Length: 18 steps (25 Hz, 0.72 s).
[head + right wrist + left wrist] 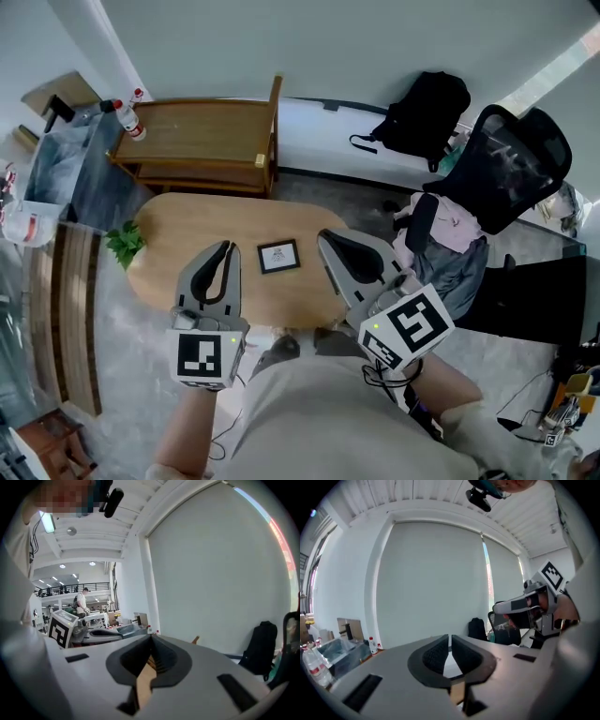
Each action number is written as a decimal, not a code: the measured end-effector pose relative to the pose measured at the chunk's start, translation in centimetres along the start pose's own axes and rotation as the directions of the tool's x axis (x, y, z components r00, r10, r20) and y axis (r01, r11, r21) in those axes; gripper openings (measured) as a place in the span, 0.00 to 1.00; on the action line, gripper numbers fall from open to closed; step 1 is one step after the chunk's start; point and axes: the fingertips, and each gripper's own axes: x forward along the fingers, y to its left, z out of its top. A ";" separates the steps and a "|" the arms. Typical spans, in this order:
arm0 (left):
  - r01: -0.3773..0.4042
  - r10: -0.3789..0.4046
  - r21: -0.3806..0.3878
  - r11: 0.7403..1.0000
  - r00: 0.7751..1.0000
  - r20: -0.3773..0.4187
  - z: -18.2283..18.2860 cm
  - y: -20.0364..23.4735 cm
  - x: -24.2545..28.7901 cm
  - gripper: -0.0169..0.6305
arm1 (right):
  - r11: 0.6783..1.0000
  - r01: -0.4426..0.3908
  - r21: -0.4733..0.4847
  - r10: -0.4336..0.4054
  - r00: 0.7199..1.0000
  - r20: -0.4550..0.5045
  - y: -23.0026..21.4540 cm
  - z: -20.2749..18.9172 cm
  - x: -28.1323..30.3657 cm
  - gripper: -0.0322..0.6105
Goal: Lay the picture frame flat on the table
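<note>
The small dark picture frame (pixel 278 256) lies flat, face up, near the middle of the oval wooden table (pixel 178 234). Both grippers are held up above the table's near edge, well clear of the frame. My left gripper (pixel 226 247) is to the frame's left with its jaws shut and nothing between them; in its own view the left gripper (pixel 450 637) points at a pale wall. To the frame's right, my right gripper (pixel 326 236) is also shut and empty, and the right gripper (pixel 151 637) shows only a strip of the table's wood through its jaws.
A green plant sprig (pixel 125 242) lies at the table's left end. Behind the table stands a wooden bench (pixel 202 131) with a water bottle (pixel 131 120). A black backpack (pixel 427 112) and an office chair (pixel 511 169) draped with clothes stand at the right.
</note>
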 end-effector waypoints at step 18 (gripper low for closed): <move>-0.056 0.035 0.146 0.988 0.989 0.142 6.0 -2.1 -6.1 0.06 | 0.989 -0.021 -0.149 0.043 0.989 0.142 5.6 6.4 -4.2 0.04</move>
